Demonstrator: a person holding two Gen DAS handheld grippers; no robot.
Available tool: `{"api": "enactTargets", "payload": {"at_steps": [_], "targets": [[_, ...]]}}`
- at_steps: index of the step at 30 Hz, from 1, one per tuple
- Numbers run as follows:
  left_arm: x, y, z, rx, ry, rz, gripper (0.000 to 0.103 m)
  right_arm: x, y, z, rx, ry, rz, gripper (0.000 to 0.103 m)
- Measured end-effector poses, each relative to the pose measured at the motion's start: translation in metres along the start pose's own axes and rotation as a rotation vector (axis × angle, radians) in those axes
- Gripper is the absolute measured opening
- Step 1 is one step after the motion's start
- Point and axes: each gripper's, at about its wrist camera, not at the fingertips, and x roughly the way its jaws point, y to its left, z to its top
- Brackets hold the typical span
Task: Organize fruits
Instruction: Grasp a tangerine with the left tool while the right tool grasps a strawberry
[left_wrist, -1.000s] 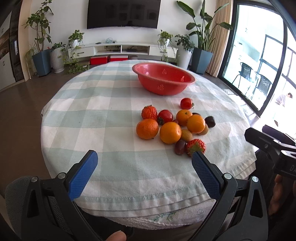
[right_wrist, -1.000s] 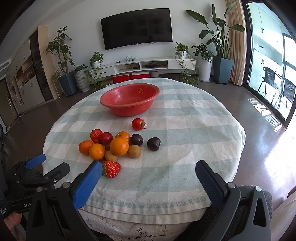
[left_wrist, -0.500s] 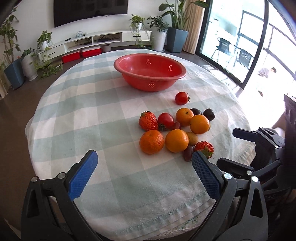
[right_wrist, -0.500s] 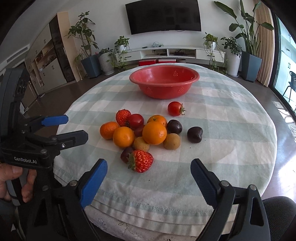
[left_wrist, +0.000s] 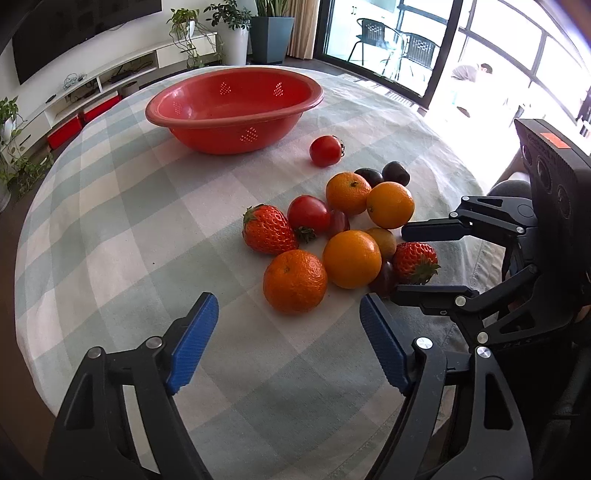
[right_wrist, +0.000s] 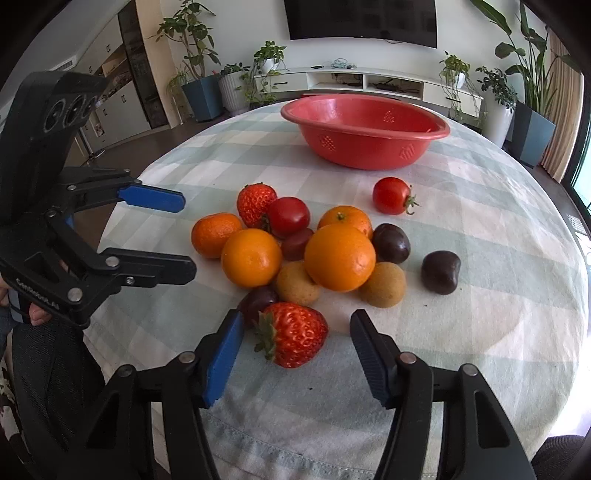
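Observation:
A pile of fruit lies on the checked tablecloth: oranges, strawberries, tomatoes, dark plums and small brown fruits. A red bowl stands empty beyond it, also in the right wrist view. My left gripper is open, just short of the nearest orange. My right gripper is open, with its fingertips on either side of a strawberry, not touching it. That strawberry shows in the left wrist view between the right gripper's fingers. The left gripper shows at the left of the right wrist view.
A lone tomato and a dark plum lie apart from the pile. The round table's edge drops off close in front of both grippers. Plants, a TV shelf and a glass door stand in the room behind.
Both grippers have moved forward over the table toward the fruit pile. The right gripper now straddles the near strawberry. The fruit has not moved.

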Motion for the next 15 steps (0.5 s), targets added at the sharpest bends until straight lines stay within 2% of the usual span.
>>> {"api": "enactTargets", "payload": {"at_steps": [4, 15], "targets": [[0.008, -0.003, 0.002, 0.026, 0.014, -0.021, 0.064, -0.001, 0.005, -0.002, -0.03, -0.005, 0.013, 0.052], [0.012, -0.002, 0.009, 0.036, 0.018, -0.094, 0.063, -0.005, -0.01, -0.003, 0.008, 0.009, 0.051, 0.039]]}}
